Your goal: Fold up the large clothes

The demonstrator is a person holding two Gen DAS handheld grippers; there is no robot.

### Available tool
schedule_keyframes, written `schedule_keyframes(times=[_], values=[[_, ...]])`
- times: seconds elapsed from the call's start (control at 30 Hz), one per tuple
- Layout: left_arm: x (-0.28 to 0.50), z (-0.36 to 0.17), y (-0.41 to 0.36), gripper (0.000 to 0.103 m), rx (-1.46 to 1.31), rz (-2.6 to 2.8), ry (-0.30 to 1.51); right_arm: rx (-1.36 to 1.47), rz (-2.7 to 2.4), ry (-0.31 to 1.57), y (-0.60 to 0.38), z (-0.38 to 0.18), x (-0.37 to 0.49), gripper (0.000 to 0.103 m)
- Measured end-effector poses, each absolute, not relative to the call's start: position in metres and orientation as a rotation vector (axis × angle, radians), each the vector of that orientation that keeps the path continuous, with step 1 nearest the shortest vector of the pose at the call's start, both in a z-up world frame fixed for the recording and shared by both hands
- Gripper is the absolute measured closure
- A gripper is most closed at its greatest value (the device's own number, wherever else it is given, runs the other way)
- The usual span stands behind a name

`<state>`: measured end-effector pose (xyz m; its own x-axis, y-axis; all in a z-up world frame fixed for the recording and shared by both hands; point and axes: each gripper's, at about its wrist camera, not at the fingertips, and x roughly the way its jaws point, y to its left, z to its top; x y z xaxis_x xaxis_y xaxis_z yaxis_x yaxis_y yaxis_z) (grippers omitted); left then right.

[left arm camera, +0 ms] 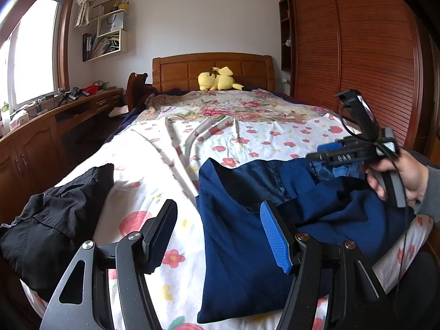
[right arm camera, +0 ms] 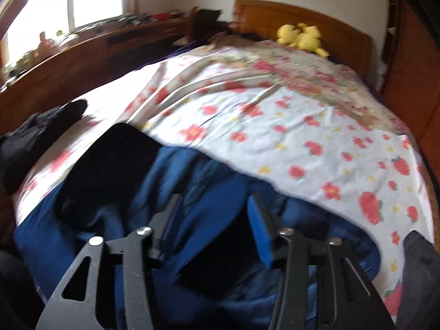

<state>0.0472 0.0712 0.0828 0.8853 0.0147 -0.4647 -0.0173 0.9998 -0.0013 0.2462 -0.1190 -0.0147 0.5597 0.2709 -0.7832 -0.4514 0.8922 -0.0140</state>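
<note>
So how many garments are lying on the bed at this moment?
2. A navy garment lies crumpled at the near edge of the bed, under both grippers. A black garment sits bunched at the near left corner. More may be hidden out of frame.

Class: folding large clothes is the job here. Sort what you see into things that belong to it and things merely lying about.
Belongs to the job:
navy garment
black garment
bed

Just lying about:
yellow plush toy
wall shelves
desk clutter
wardrobe
</note>
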Motion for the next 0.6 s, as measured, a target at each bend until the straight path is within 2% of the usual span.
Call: schedule_keyframes(times=[0.3, 0.6], values=[[0.05, 0.081, 0.069, 0.038, 0.002, 0.0, 0.494, -0.227, 0.594, 0.937, -0.116, -0.032, 0.201, 0.049], [0.052, 0.08, 0.068, 0.038, 0.018, -0.007, 0.508, -0.219, 0.6, 1.019, -0.129, -0.062, 0.194, 0.048]])
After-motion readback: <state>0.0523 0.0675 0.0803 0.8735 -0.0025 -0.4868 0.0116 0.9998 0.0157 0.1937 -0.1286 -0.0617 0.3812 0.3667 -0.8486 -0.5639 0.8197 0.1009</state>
